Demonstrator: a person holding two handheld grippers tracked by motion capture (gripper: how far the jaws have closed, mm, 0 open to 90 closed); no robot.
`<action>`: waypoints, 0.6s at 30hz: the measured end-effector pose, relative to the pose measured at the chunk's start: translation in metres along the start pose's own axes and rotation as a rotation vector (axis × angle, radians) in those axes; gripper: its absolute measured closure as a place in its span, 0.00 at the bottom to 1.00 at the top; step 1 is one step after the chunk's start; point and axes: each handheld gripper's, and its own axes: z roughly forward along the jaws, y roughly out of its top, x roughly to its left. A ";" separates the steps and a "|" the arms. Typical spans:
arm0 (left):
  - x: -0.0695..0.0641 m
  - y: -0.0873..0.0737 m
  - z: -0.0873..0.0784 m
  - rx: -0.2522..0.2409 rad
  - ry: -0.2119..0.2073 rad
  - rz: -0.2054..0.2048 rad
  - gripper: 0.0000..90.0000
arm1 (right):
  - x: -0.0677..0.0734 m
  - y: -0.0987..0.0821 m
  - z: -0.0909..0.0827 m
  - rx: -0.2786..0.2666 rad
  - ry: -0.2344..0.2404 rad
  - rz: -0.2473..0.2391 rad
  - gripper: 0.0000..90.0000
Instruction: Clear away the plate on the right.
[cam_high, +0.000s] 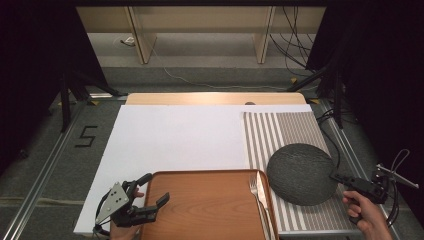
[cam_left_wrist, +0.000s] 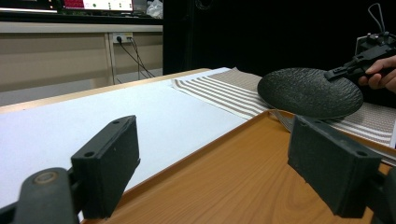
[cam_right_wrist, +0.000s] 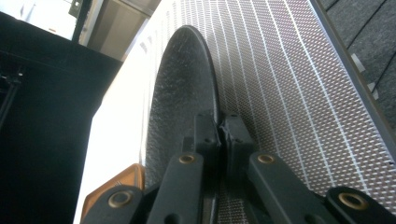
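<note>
- One plate (cam_high: 300, 173): dark, round, rough-surfaced. It is over the striped mat (cam_high: 280, 131) at the table's right, its left edge close to the tray (cam_high: 200, 205). In the left gripper view its right side sits higher than its left.
- Right gripper (cam_high: 336, 176): the jaws are pinched on the plate's right rim, one pad above it and one below, as the right gripper view shows close up.
- Left gripper (cam_high: 156, 188): the jaws stand wide apart with nothing between them, over the tray's left edge.
- One tray: wooden, orange-brown, at the near middle of the table, its right edge lying over the mat.
- One fork (cam_high: 259, 197): lying along the tray's right edge, tines pointing away from the person, just beside the plate.
- One mat: brown and white stripes.
- One white sheet (cam_high: 175, 135): covers most of the tabletop, under the tray and the mat.
- Two hands: each holds one gripper at the near edge.
</note>
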 end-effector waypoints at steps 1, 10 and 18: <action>0.000 0.000 0.000 0.000 0.000 0.000 0.18 | 0.000 0.000 0.000 -0.001 0.004 -0.003 0.97; 0.000 0.000 -0.001 -0.003 0.001 0.001 0.18 | 0.001 0.000 -0.002 -0.017 0.007 -0.005 0.97; 0.000 0.001 -0.001 -0.005 0.001 0.000 0.18 | 0.001 0.000 -0.004 -0.044 0.002 0.008 0.97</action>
